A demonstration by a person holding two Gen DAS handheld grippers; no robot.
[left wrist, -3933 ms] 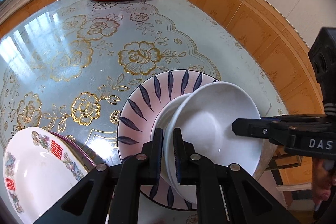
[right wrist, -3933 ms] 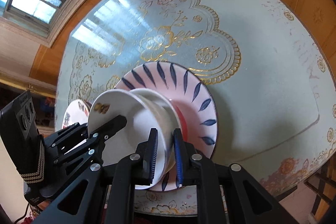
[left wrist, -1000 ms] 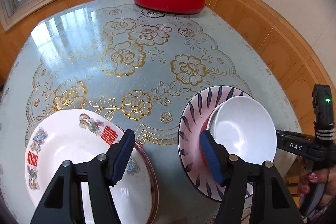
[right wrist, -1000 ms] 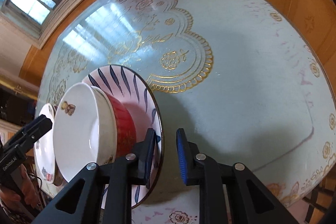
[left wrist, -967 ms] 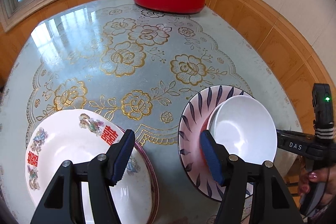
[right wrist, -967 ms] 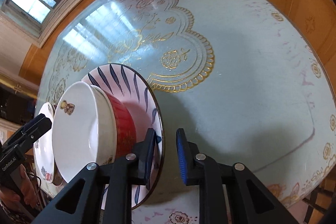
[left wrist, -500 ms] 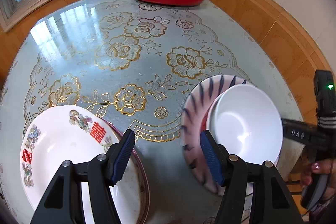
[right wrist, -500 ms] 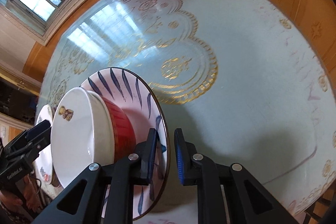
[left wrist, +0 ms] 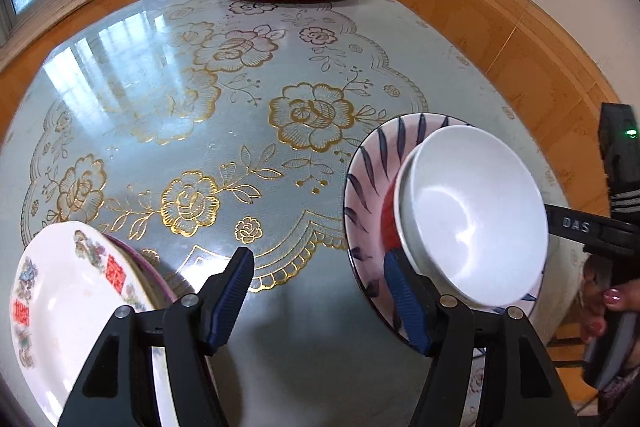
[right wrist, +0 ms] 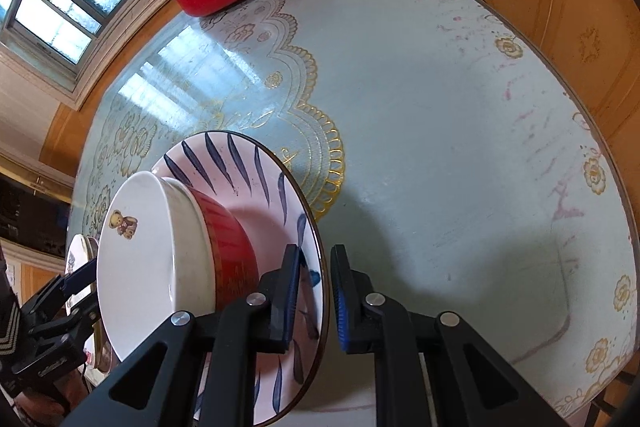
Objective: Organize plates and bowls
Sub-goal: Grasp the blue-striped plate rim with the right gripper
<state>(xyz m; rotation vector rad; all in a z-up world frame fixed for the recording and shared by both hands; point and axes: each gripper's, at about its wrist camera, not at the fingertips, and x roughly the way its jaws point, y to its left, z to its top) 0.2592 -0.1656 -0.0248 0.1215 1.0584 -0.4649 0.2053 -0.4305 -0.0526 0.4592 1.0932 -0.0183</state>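
The pink plate point(right wrist: 256, 195) has tilted up, its rim pinched by the right gripper point(right wrist: 314, 291); left gripper point(left wrist: 318, 301) gapes empty.

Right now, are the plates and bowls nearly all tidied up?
Partly. The white bowl already sits in the red bowl on the striped plate. The right gripper is shut on that plate's rim, carrying the stack. Left to do: combine it with the flowered plate pile; the left gripper is open and empty.

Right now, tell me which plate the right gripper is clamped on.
The pink plate with dark blue leaf strokes, carrying the stacked bowls. The right gripper pinches its rim. The white flowered plate with red characters sits apart, ungripped.
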